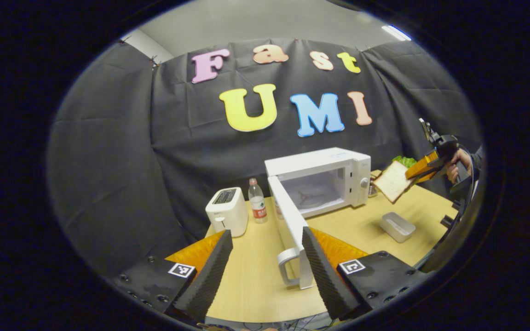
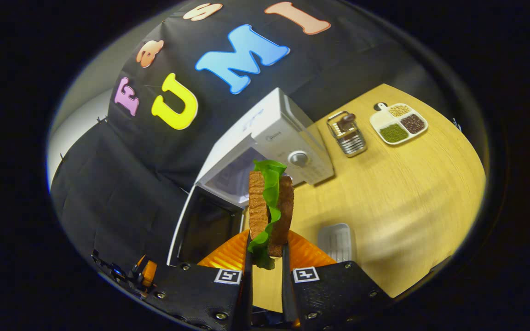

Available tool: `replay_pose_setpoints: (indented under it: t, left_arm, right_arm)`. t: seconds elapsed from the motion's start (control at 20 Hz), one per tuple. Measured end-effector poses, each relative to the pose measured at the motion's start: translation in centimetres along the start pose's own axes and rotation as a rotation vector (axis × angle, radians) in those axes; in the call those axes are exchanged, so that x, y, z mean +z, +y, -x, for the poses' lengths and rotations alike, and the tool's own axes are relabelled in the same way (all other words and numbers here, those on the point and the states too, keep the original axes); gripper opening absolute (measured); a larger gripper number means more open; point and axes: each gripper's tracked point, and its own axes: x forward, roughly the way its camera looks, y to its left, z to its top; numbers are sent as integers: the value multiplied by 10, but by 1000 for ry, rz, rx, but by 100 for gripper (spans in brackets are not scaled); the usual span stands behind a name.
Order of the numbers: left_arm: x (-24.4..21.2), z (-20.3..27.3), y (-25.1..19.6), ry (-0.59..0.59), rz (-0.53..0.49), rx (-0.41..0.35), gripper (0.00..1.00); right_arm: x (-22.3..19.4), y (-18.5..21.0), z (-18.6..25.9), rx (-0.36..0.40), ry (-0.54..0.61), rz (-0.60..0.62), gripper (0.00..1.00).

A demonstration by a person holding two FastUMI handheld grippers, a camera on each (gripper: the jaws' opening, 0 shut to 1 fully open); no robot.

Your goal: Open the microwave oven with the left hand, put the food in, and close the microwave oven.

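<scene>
My left tongs (image 1: 265, 262) stand apart beside the open microwave (image 1: 320, 181) door's handle (image 1: 288, 266); my right tongs (image 2: 265, 257) clamp the sandwich (image 2: 270, 207) upright, aimed at the cavity.

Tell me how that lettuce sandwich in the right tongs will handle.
The sandwich of two bread slices with green lettuce, clamped by the right tongs, probably squashes easily. Its lettuce hangs floppy below. Likely light; layers may slip apart if released.
</scene>
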Motion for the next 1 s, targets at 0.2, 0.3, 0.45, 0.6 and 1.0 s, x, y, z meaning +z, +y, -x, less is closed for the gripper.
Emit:
replay_pose_setpoints:
  t: [0.2, 0.3, 0.45, 0.6, 1.0]
  left_arm:
    - [32, 4, -20, -79, 85, 13, 98]
    - [46, 4, -27, -119, 139, -1, 95]
    - [27, -4, -28, -74, 171, 10, 100]
    - [27, 4, -27, -52, 157, 15, 100]
    - [36, 14, 8, -6, 155, 78, 98]
  right_arm:
    - [13, 43, -49, 90, -34, -46, 26]
    - [12, 49, -82, 103, -44, -88, 26]
    - [4, 47, -130, 84, -56, -192, 26]
    - [-2, 44, -176, 58, -95, -276, 26]
    - [10, 25, -295, -35, -267, -639, 26]
